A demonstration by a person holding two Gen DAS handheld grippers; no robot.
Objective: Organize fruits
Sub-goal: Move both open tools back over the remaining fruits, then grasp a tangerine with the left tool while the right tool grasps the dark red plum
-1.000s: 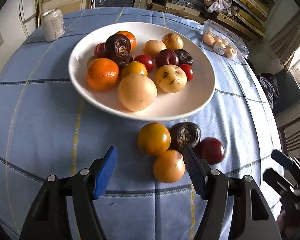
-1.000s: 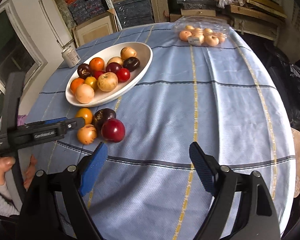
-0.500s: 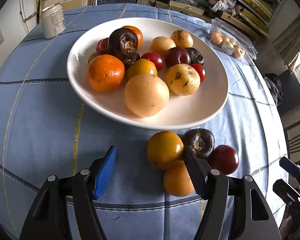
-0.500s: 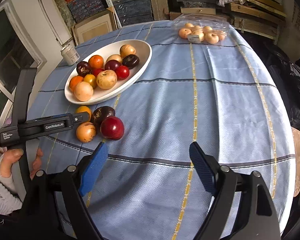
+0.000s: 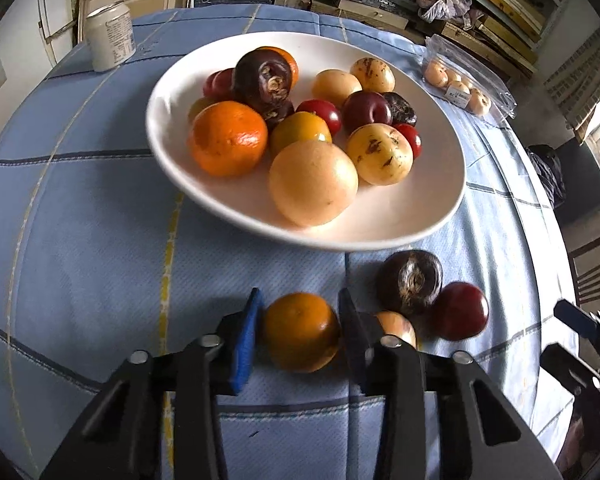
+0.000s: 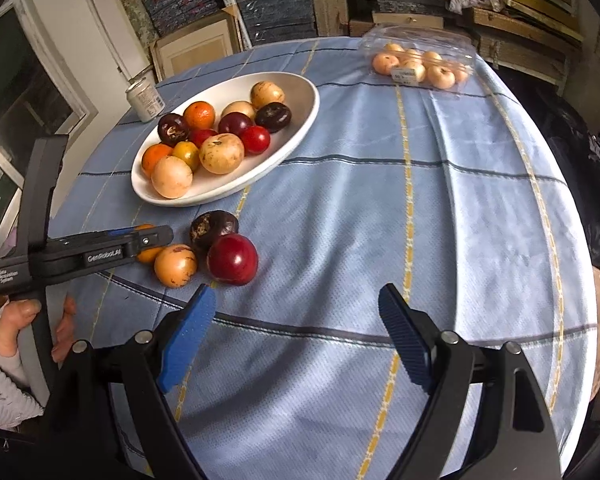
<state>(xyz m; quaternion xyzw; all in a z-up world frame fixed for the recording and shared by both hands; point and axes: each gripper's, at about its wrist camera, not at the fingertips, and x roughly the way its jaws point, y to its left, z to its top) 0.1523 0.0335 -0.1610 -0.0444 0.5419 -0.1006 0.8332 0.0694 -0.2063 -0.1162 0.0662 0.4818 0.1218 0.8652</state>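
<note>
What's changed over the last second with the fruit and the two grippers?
The left gripper went from wide open to closing its jaws around the orange fruit on the cloth, its pads now at the fruit's sides. The view drew nearer to the plate. The right gripper stayed open and empty. The dark fruit, red fruit, speckled fruit and the plated fruit kept their places.

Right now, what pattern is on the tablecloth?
The tablecloth is light blue, checked with dark blue and yellow lines; the right wrist view shows it best.
</note>
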